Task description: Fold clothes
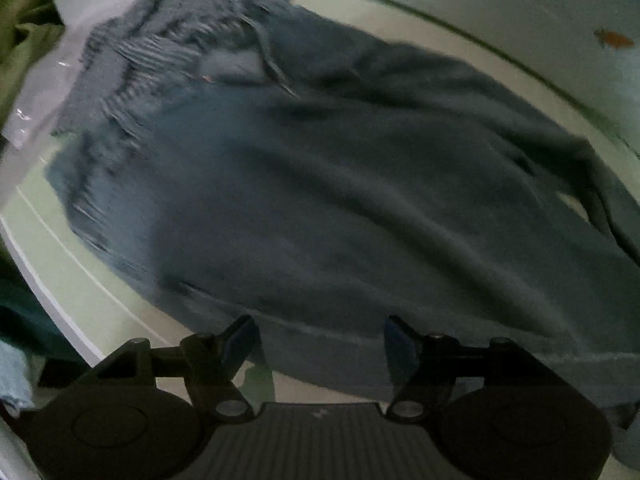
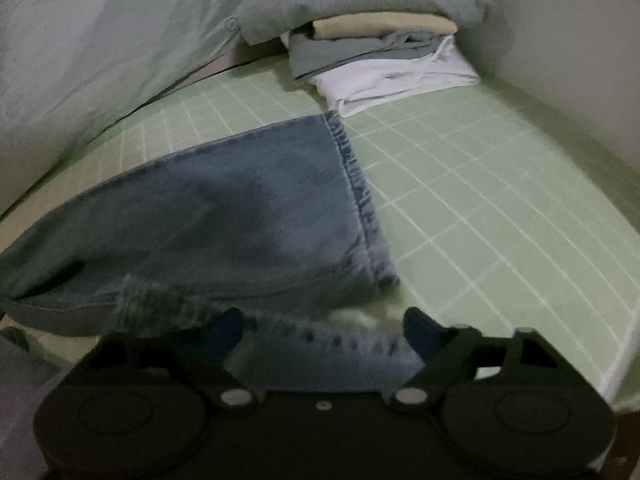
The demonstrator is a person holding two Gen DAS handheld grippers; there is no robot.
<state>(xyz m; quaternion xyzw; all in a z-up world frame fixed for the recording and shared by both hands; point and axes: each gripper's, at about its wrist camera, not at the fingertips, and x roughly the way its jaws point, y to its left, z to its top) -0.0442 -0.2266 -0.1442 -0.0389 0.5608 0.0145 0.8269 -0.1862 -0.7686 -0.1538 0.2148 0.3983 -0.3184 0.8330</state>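
Both tongs (image 1: pixel 319 334) (image 2: pixel 324 330) wide apart.

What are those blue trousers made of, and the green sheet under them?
The blue trousers look like denim: faded, mottled blue with a stitched, puckered hem. The green sheet appears to be a matte cutting-style mat, probably vinyl or rubber, judging by its printed white grid; blur leaves that open.

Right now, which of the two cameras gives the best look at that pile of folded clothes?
The right wrist view. The stack of folded clothes sits at the far end of the green grid mat, with beige, grey and white layers visible beyond the denim leg. The left wrist view shows none of the stack, only the spread denim garment.
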